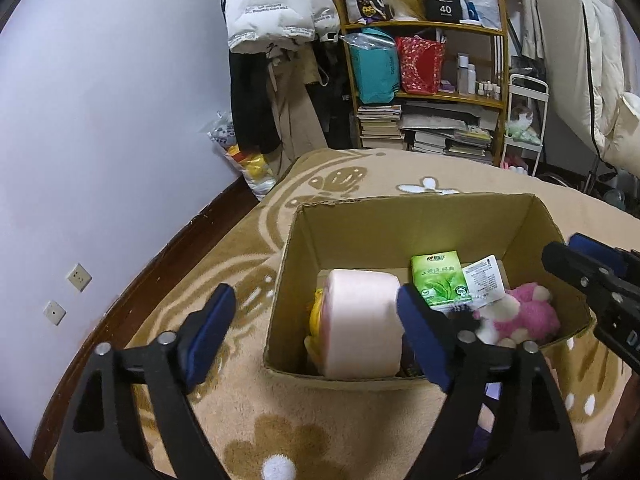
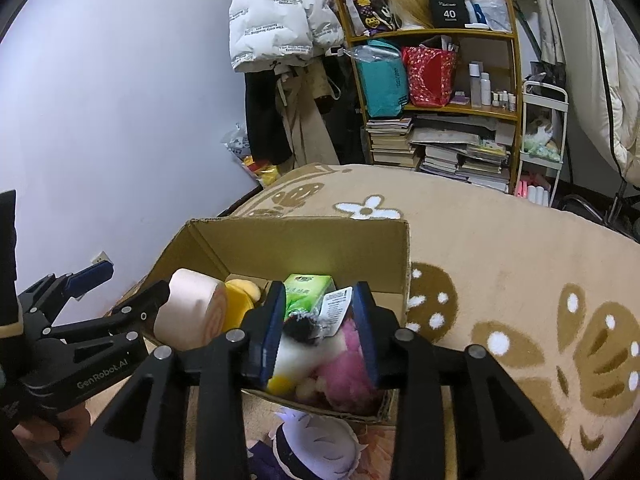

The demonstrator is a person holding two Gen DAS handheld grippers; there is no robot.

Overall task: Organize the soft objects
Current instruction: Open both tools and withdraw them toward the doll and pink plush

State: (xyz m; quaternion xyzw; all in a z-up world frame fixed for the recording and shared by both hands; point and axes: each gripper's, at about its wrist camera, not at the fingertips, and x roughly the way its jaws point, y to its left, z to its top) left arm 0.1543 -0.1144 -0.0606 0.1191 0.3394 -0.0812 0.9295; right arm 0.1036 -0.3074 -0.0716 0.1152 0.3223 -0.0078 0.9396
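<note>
A cardboard box (image 1: 360,220) (image 2: 304,240) sits on the patterned blanket. Inside it lie a pink roll-shaped cushion (image 1: 360,320) (image 2: 188,316), a yellow plush (image 1: 316,316) (image 2: 240,300), a green tissue pack (image 1: 440,280) (image 2: 306,286) and a pink and white plush with a paper tag (image 1: 516,316) (image 2: 340,364). My left gripper (image 1: 316,336) is open over the box's near left corner, the cushion just beyond its fingers. My right gripper (image 2: 320,332) stands with its pads either side of the pink and white plush over the box; I cannot tell whether they press it.
A purple-white plush (image 2: 316,436) lies on the blanket just before the box. The blanket (image 2: 500,260) spreads to the right. A wall (image 1: 100,120) is on the left, hanging coats (image 1: 276,40) and a crowded shelf (image 1: 424,80) stand behind.
</note>
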